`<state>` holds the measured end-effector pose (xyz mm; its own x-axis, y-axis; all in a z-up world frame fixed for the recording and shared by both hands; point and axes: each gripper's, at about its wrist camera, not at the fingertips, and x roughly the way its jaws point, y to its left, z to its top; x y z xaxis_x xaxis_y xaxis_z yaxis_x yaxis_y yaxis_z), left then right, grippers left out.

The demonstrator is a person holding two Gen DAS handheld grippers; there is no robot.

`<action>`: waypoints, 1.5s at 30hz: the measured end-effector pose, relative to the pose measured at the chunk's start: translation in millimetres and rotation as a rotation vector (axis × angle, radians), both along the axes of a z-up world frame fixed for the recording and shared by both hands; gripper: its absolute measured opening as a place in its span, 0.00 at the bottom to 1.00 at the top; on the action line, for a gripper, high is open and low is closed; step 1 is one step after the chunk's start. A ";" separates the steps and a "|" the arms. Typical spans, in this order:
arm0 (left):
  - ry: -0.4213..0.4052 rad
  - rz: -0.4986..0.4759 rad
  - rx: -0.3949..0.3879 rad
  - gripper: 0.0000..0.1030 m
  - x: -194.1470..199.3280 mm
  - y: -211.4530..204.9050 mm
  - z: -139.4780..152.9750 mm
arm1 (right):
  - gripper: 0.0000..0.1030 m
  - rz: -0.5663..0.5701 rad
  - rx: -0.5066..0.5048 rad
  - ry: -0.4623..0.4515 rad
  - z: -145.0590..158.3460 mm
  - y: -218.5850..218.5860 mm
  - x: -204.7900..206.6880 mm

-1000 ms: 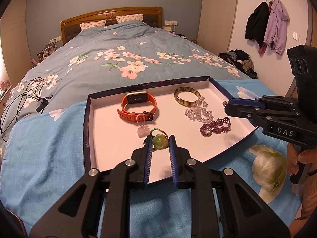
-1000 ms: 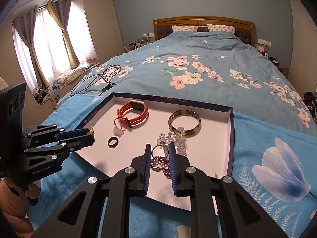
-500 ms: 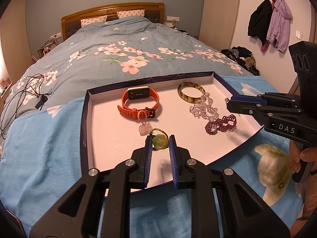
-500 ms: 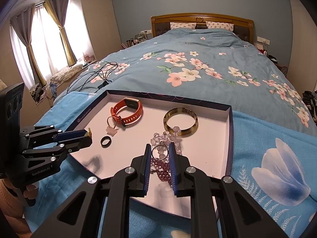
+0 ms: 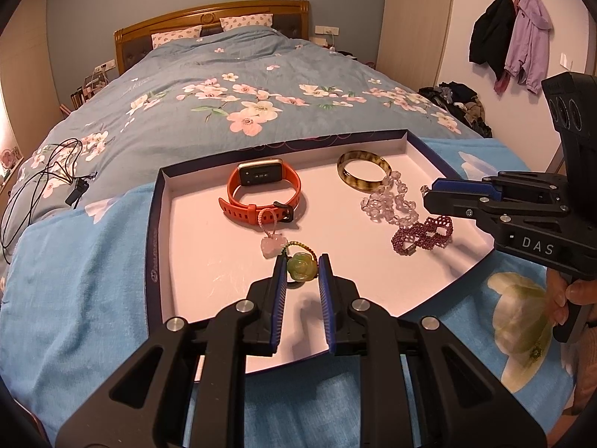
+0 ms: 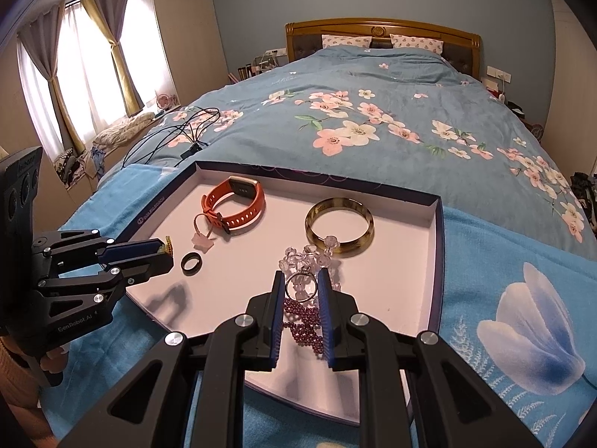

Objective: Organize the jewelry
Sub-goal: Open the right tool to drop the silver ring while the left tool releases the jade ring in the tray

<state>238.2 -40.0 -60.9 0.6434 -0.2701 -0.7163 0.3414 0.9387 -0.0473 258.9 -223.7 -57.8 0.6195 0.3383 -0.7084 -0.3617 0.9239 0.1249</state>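
Observation:
A shallow white tray with a dark blue rim (image 5: 153, 246) (image 6: 439, 261) lies on a blue blanket on the bed. My left gripper (image 5: 301, 268) is shut on a green jade flower pendant (image 5: 300, 267) with a yellow-green cord, just above the tray's near part. In the right wrist view, my right gripper (image 6: 300, 288) is shut on a silver ring (image 6: 287, 288) above the purple beaded bracelet (image 6: 303, 323). An orange watch (image 5: 263, 186), a brown bangle (image 5: 363, 170), a clear crystal bracelet (image 5: 388, 205), a pink pendant (image 5: 274, 244) and a black ring (image 6: 191, 261) rest in the tray.
The floral duvet (image 5: 231, 86) stretches behind the tray to the headboard. Black cables (image 5: 41, 175) lie on the bed's left side. A person's hand (image 5: 574, 291) grips the right tool's handle. Jackets (image 5: 511, 37) hang on the right wall.

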 end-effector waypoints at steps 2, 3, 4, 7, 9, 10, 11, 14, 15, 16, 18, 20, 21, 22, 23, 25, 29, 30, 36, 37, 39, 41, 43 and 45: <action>0.003 0.001 0.003 0.17 2.1 0.6 -1.5 | 0.15 -0.001 -0.003 0.003 -0.5 -0.2 1.0; 0.005 0.001 0.002 0.17 2.5 1.1 -1.8 | 0.15 0.000 -0.004 0.005 -0.8 0.0 1.6; 0.008 0.001 0.003 0.17 3.7 1.2 -2.7 | 0.15 0.001 -0.006 0.007 -1.2 0.6 2.2; 0.016 0.001 0.008 0.17 6.1 1.7 -6.2 | 0.15 0.002 -0.015 0.012 -3.0 1.9 4.8; 0.021 0.002 0.009 0.17 8.2 0.3 -7.6 | 0.15 0.004 -0.019 0.019 -4.4 2.9 6.7; 0.022 0.003 0.012 0.17 8.5 1.3 -8.6 | 0.15 0.005 -0.022 0.023 -5.5 3.5 7.4; 0.024 0.003 0.013 0.17 9.5 0.8 -9.3 | 0.15 0.007 -0.022 0.028 -6.5 4.2 8.0; 0.029 0.007 0.015 0.17 11.1 0.4 -10.2 | 0.15 0.006 -0.030 0.036 -8.9 5.6 10.1; 0.031 0.008 0.016 0.17 12.1 0.2 -10.7 | 0.15 0.005 -0.031 0.039 -9.6 5.8 10.9; 0.034 0.008 0.015 0.17 12.7 1.3 -11.5 | 0.15 0.004 -0.032 0.041 -10.5 6.0 11.8; 0.036 0.011 0.015 0.17 14.3 -1.0 -11.7 | 0.15 0.003 -0.033 0.045 -11.9 5.7 12.6; 0.037 0.012 0.015 0.17 15.1 -0.6 -12.4 | 0.15 0.001 -0.038 0.049 -13.1 6.1 13.3; 0.038 0.013 0.015 0.17 15.4 0.0 -12.9 | 0.15 0.001 -0.039 0.050 -13.6 6.2 13.6; 0.040 0.013 0.016 0.17 16.2 -1.7 -12.6 | 0.15 0.000 -0.040 0.051 -13.8 6.1 14.5; 0.041 0.014 0.016 0.17 17.0 -2.0 -13.3 | 0.15 0.000 -0.041 0.052 -14.2 6.3 14.9; 0.045 0.014 0.021 0.17 18.7 -2.7 -14.8 | 0.15 -0.001 -0.044 0.053 -14.7 7.1 15.7; 0.057 0.017 0.017 0.17 22.2 -3.7 -17.0 | 0.16 -0.004 -0.045 0.059 -15.9 7.4 18.3; 0.060 0.017 0.016 0.17 23.0 -3.1 -17.7 | 0.16 -0.006 -0.046 0.061 -16.4 7.4 18.9; 0.058 0.024 0.011 0.22 23.0 -1.4 -17.2 | 0.17 -0.023 -0.037 0.062 -17.3 4.2 20.5; 0.053 0.026 0.008 0.23 22.4 -0.9 -16.1 | 0.17 -0.024 -0.033 0.062 -17.0 4.2 20.7; 0.040 0.030 0.001 0.25 20.5 1.2 -12.2 | 0.18 -0.026 -0.026 0.058 -15.1 2.9 19.5; 0.026 0.036 -0.004 0.27 17.5 3.4 -8.2 | 0.21 -0.032 -0.019 0.052 -12.5 1.0 18.3; 0.011 0.041 -0.004 0.28 13.3 5.3 -3.3 | 0.22 -0.039 -0.006 0.042 -8.6 -2.4 15.5; -0.018 0.041 -0.004 0.30 4.9 8.1 3.6 | 0.24 -0.045 0.005 0.034 -4.9 -4.4 12.2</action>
<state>243.1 -31.9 -57.4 0.6670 -0.2461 -0.7033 0.3031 0.9519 -0.0456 271.1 -228.1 -62.7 0.6099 0.3146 -0.7273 -0.3157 0.9383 0.1411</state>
